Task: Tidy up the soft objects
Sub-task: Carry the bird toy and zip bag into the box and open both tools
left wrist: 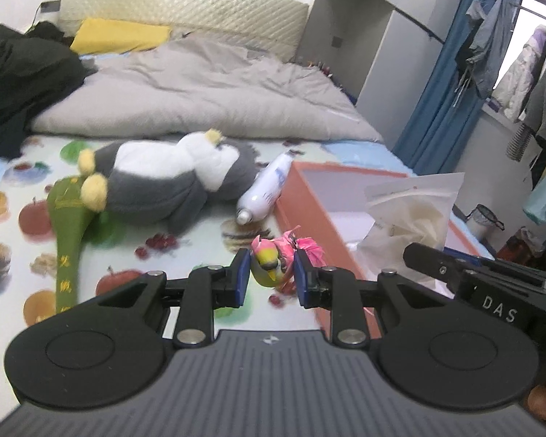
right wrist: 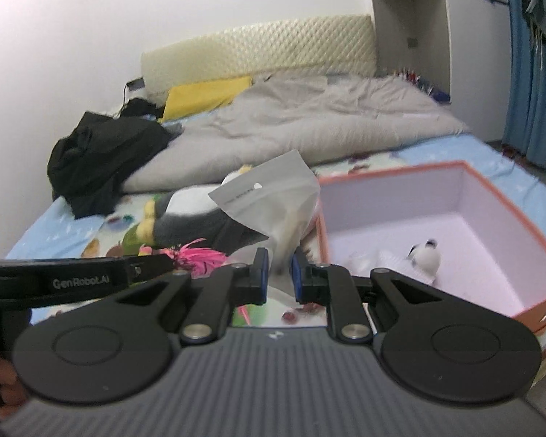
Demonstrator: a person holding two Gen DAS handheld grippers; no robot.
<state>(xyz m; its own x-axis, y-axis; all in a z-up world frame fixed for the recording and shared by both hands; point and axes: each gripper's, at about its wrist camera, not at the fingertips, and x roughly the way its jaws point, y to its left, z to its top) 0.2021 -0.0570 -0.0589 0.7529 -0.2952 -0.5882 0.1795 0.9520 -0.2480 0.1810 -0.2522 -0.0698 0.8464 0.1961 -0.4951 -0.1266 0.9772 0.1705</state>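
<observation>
Left wrist view shows our left gripper [left wrist: 271, 273] clamped on a small bird toy [left wrist: 269, 267], its pink feathers sticking out past the right pad; the jaws stand narrowly apart with the toy filling the gap. Our right gripper [right wrist: 278, 276] is pinched nearly closed on the bottom of a pale bag [right wrist: 276, 200], which stands up from the pads and leans toward 11 o'clock.

Both held things hang above the fruit-print sheet [left wrist: 25, 233], clear of it. The open box [right wrist: 498, 196] is where we judge they belong. From the right gripper it lies at about 2 o'clock, just beside the bag, with a small white plush [right wrist: 424, 260] already inside. From the left gripper its near wall runs from 1 toward 3 o'clock, with the bag between us and the hollow.

So the right hand is nearer and should go first. The bag's long axis is upright, so we would tip it over the rim, not push it flat.

A penguin plush [left wrist: 171, 178] and a white bottle [left wrist: 265, 189] lie on the sheet at 11 and 12 o'clock from the left gripper.
</observation>
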